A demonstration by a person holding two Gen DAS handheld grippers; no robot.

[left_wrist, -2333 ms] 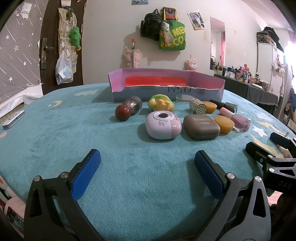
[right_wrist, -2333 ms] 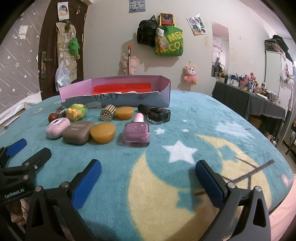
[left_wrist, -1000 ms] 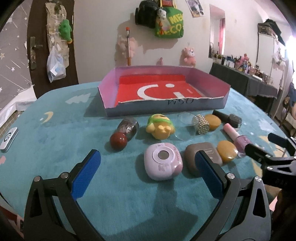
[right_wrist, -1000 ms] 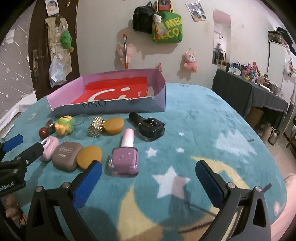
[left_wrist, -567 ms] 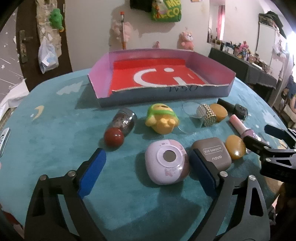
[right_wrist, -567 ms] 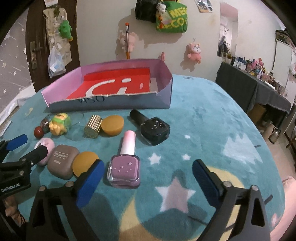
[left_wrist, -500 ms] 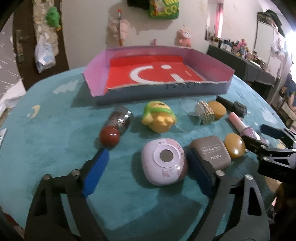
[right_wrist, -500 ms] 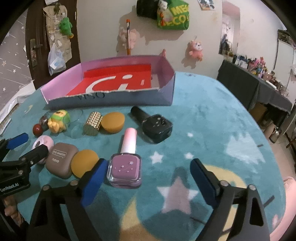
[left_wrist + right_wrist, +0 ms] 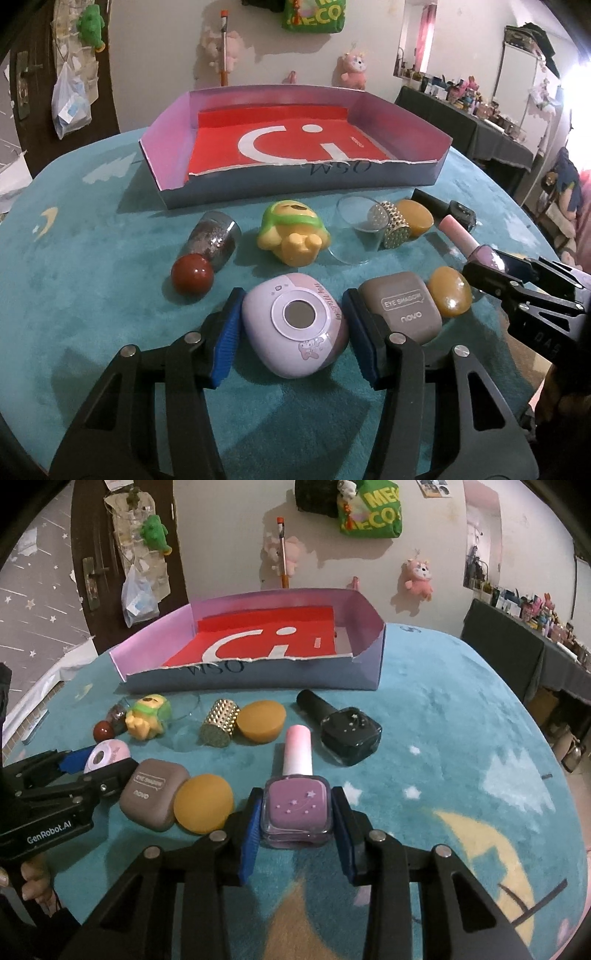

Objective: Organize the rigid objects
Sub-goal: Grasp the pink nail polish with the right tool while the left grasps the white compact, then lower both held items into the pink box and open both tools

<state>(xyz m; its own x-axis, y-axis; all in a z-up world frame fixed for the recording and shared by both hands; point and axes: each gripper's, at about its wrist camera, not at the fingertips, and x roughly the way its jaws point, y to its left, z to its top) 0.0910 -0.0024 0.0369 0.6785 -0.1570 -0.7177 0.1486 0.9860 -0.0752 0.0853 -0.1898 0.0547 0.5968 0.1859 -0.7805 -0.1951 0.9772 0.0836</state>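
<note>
My left gripper (image 9: 293, 334) is shut on the lilac round case (image 9: 295, 325), which rests on the teal cloth. My right gripper (image 9: 297, 818) is shut on the purple nail-polish bottle (image 9: 297, 805), its pink cap (image 9: 298, 749) pointing away. The pink-walled box with a red floor (image 9: 291, 144) stands behind the row of objects; it also shows in the right wrist view (image 9: 258, 642). The left gripper shows in the right wrist view at far left (image 9: 85, 764), around the lilac case (image 9: 105, 758).
Loose on the cloth: a taupe eye-shadow case (image 9: 402, 310), amber discs (image 9: 448, 295), a yellow-green toy (image 9: 293, 236), a glitter bottle with red ball cap (image 9: 207, 254), a clear dish (image 9: 354, 229), a gold studded cylinder (image 9: 393, 223), a black polish bottle (image 9: 343, 727).
Both grippers moved forward and down and closed: the left on the lilac case, the right on the purple polish bottle. Both were open before.
</note>
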